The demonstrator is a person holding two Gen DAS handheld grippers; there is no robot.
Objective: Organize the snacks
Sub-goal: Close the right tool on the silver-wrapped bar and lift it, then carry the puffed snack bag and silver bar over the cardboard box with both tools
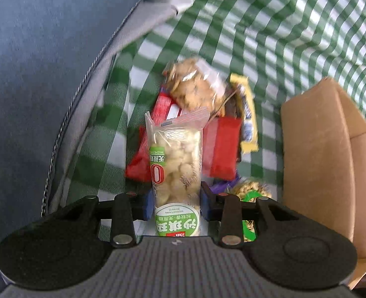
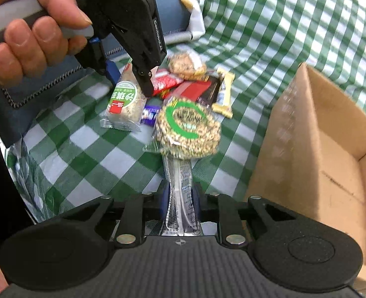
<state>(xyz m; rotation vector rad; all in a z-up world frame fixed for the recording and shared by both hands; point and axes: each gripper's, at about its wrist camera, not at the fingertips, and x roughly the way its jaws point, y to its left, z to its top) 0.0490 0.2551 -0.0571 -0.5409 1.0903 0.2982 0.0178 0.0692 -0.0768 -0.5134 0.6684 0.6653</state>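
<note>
My left gripper (image 1: 176,204) is shut on a tall clear packet of pale puffed pieces with a green label (image 1: 174,159), its blue pads pressing both sides. The right wrist view shows that same gripper (image 2: 129,84) from the side, a hand on its handle, with the green-label packet (image 2: 124,104) at the table's left. My right gripper (image 2: 181,198) is shut on the flat seam of a clear packet holding a round seeded cake with a green ring (image 2: 187,124). That packet stands out ahead of the fingers, over the checked cloth. The seeded cake packet (image 1: 252,188) also peeks out behind my left fingers.
A snack pile lies on the green-and-white checked cloth (image 2: 88,154): red packets (image 1: 222,146), a yellow bar (image 1: 247,114), a bag of cookies (image 1: 195,87), a purple candy (image 2: 149,115). An open cardboard box (image 2: 327,154) stands at the right. Blue-grey upholstery (image 1: 46,62) borders the left.
</note>
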